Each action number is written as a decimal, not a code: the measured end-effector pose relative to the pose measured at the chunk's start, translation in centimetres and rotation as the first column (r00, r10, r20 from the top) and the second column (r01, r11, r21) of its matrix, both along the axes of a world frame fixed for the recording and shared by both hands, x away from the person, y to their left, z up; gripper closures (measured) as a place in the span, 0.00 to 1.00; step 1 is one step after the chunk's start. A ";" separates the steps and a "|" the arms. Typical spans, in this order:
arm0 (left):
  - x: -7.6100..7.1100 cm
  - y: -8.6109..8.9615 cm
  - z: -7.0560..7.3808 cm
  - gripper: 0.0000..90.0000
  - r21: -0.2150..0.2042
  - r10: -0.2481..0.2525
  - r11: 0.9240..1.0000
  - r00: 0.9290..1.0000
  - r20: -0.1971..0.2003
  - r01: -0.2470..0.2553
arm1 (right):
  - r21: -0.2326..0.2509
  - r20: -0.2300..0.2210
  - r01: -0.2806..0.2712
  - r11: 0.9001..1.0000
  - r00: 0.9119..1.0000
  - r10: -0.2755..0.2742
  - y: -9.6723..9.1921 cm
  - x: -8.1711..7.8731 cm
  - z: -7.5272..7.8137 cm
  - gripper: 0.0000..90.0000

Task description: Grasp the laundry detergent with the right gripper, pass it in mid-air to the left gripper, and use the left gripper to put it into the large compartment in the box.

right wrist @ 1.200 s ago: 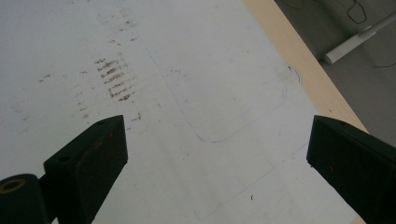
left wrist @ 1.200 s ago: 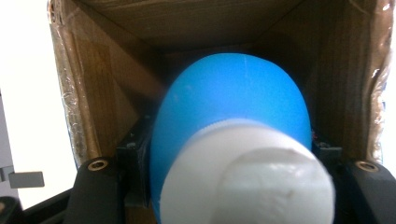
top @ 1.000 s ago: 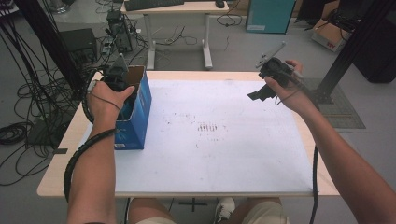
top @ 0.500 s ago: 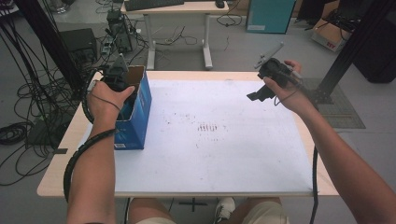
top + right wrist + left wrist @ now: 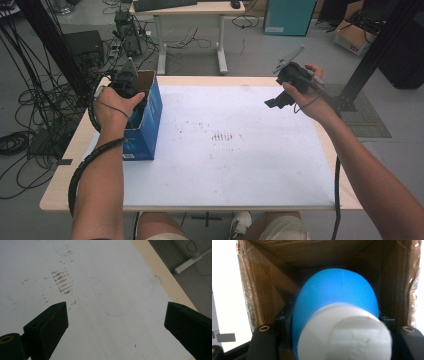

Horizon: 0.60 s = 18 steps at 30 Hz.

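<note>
Right gripper (image 5: 116, 315) over white tabletop (image 5: 240, 165), matte, smudged with brown streaks; black blocky jaws spread wide, nothing between. Left gripper (image 5: 131, 97) dipped into blue cardboard box (image 5: 150, 125) at table's left edge, jaws clamped on a smooth, rounded blue bottle (image 5: 337, 300) with ribbed white cap (image 5: 344, 335) (raw brown corrugated walls all around). Farther off: grey floor, tangled black cables (image 5: 30, 105).

Black tongs (image 5: 117, 322), ribbed black cable (image 5: 82, 170), khaki shorts (image 5: 280, 231)

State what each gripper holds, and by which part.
Left gripper: blue bottle, held near its white cap, inside the box. Right gripper: nothing, open.
</note>
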State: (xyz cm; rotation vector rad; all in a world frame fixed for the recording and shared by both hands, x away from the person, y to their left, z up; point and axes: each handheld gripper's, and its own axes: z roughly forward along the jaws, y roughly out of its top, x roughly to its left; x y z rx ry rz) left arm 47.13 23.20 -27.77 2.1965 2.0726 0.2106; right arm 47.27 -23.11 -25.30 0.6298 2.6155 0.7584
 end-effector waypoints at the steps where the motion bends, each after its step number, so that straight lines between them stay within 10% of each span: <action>1: 0.0 0.0 0.0 0.40 0.000 0.000 1.000 1.000 0.000 0.000 | 0.006 -0.002 0.001 1.000 1.000 -0.001 0.0 0.0 -0.1 0.06; 18: -0.1 0.0 0.0 0.40 -0.001 -0.004 1.000 1.000 -0.001 0.004 | 0.001 0.001 0.003 1.000 1.000 -0.003 0.0 -0.1 0.1 0.06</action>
